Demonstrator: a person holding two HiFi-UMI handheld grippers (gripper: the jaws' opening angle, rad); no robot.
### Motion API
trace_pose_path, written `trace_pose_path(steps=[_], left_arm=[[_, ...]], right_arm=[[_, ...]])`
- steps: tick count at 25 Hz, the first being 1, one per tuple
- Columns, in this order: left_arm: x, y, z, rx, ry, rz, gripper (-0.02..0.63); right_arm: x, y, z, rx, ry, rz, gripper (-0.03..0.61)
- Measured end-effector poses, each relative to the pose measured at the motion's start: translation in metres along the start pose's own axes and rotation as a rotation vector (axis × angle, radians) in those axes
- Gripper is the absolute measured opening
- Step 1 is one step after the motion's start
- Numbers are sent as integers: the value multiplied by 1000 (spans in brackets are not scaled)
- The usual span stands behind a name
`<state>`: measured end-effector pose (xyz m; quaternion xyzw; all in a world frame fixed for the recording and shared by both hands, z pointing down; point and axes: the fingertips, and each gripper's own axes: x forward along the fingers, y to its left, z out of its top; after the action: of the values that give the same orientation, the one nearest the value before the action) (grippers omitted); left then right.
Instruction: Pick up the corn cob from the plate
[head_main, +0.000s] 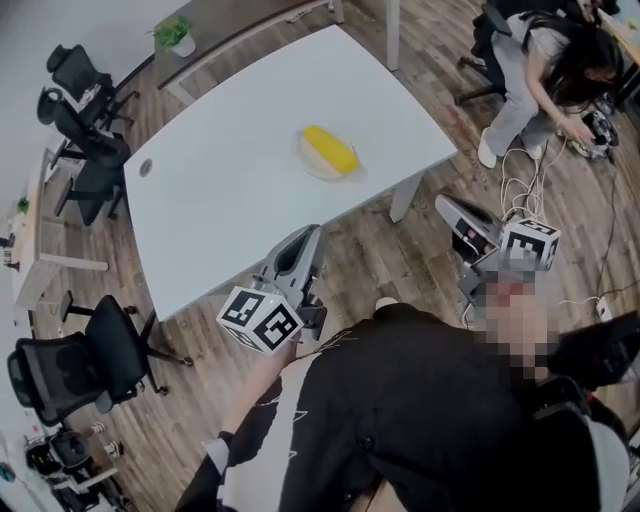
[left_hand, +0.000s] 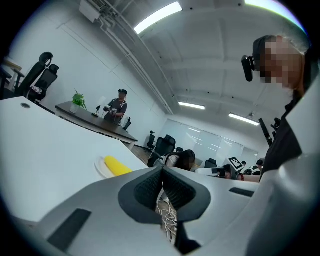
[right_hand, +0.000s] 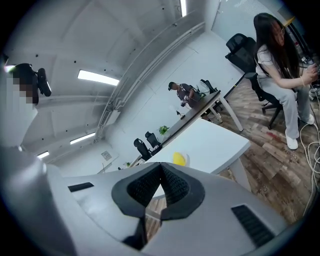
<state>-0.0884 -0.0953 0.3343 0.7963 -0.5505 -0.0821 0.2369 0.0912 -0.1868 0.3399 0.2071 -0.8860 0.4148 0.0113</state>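
Dark-clad person (head_main: 420, 400), wood floor (head_main: 400, 262), white table (head_main: 230, 190), corn cob (head_main: 330, 149) on plate (head_main: 311, 167)

**An open-plan office**

A white table (head_main: 250, 170) stands on a wood floor (head_main: 370, 250), with black swivel chairs (head_main: 85, 85) nearby. A potted plant (head_main: 175, 35) sits on a long desk (head_main: 250, 20). Strip lights (left_hand: 157, 16) run overhead; glass walls (left_hand: 210, 142) close the far end.

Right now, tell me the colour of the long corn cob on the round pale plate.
The corn cob is bright yellow, clearest in the head view.
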Motion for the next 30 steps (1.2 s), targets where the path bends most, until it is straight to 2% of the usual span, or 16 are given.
trace_pose_path(steps=[7, 18, 23, 30], left_arm=[[28, 12, -1, 41, 22, 52, 14], [56, 19, 2, 61, 58, 13, 14], [73, 38, -5, 157, 159, 15, 14], [113, 62, 14, 197, 176, -34, 13]], right_arm=[[12, -13, 25, -32, 19, 44, 15], [32, -40, 28, 23, 36, 34, 15], [47, -53, 33, 35, 9, 29, 15], [65, -80, 48, 79, -35, -33, 15]])
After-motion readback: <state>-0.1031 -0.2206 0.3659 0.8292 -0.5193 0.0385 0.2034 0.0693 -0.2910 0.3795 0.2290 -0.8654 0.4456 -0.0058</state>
